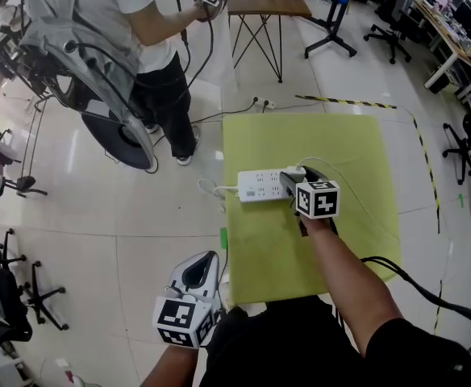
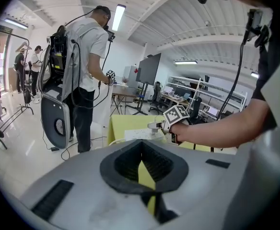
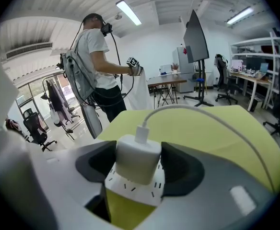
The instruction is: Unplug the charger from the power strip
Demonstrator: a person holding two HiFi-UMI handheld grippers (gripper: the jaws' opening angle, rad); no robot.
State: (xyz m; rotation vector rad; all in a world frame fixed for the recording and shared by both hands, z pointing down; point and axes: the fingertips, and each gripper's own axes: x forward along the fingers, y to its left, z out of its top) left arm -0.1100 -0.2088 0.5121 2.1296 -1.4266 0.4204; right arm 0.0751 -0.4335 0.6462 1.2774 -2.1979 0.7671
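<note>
The yellow-covered bench (image 1: 340,160) carries the white power strip (image 1: 260,185) flat near its left edge, where it is easy to reach. The charger (image 3: 137,157) is still plugged into the strip, with its cable arching away. The right hand-held gripper (image 3: 139,166) stands wide and clasps the charger's sides, apparently ready to pull. The left hand-held gripper (image 2: 142,164) hangs off the bench, narrow and empty, so nothing braces the strip.

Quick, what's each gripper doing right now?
Left gripper: closed, nothing in it.
Right gripper: closed on the charger, which is plugged into the power strip.
</note>
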